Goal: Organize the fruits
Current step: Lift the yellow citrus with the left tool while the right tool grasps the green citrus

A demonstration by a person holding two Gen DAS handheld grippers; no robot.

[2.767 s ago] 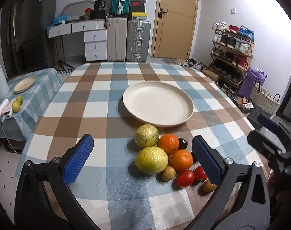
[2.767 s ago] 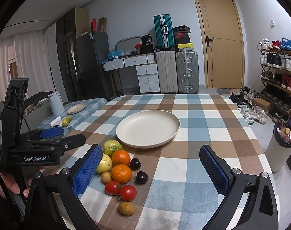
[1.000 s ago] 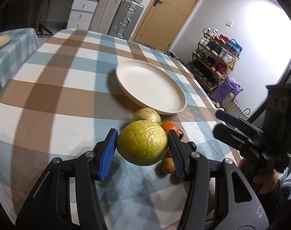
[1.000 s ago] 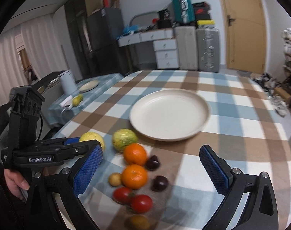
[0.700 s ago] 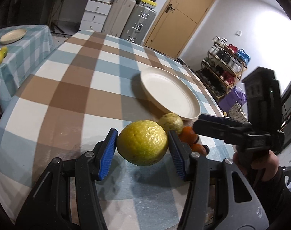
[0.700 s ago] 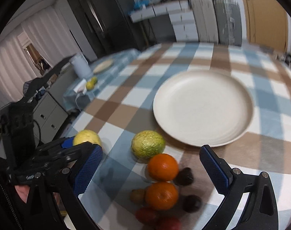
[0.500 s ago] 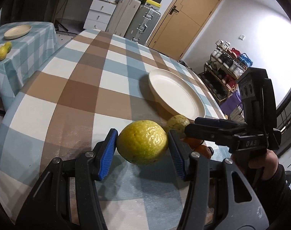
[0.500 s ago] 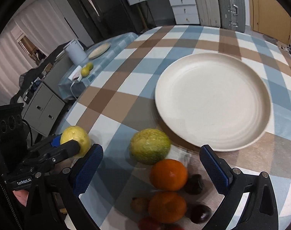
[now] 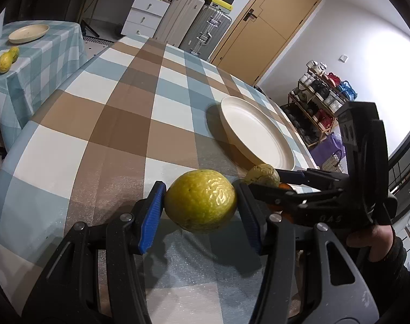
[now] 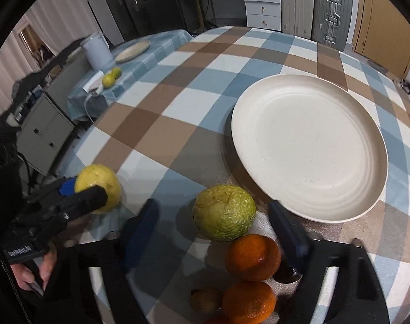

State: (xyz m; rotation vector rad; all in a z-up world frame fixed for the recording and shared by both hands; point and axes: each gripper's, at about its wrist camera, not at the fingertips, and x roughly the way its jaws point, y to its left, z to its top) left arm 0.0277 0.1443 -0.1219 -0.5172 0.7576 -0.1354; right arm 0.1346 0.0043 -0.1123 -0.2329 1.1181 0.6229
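My left gripper (image 9: 201, 202) is shut on a large yellow-green citrus (image 9: 200, 200) and holds it above the checked tablecloth, left of the pile; it also shows in the right wrist view (image 10: 99, 185). My right gripper (image 10: 218, 216) is open, its blurred jaws on either side of a bumpy green fruit (image 10: 224, 216) on the table, not touching it. Two oranges (image 10: 253, 253) lie nearer, with a small brown fruit (image 10: 205, 301) and a dark one (image 10: 287, 272). The cream plate (image 10: 307, 145) is empty beyond them; it also shows in the left wrist view (image 9: 255, 135).
A side table (image 9: 43, 51) at the left carries a small plate (image 9: 29, 33), two yellow fruits (image 9: 5, 61) and a white kettle (image 10: 96, 51). Drawers and suitcases (image 9: 194, 24) stand at the back by the door. A shoe rack (image 9: 321, 102) is at the right.
My left gripper closed on the yellow-green citrus, lifted it and carried it left of the pile. My right gripper came down and forward, and its jaws narrowed around the green fruit.
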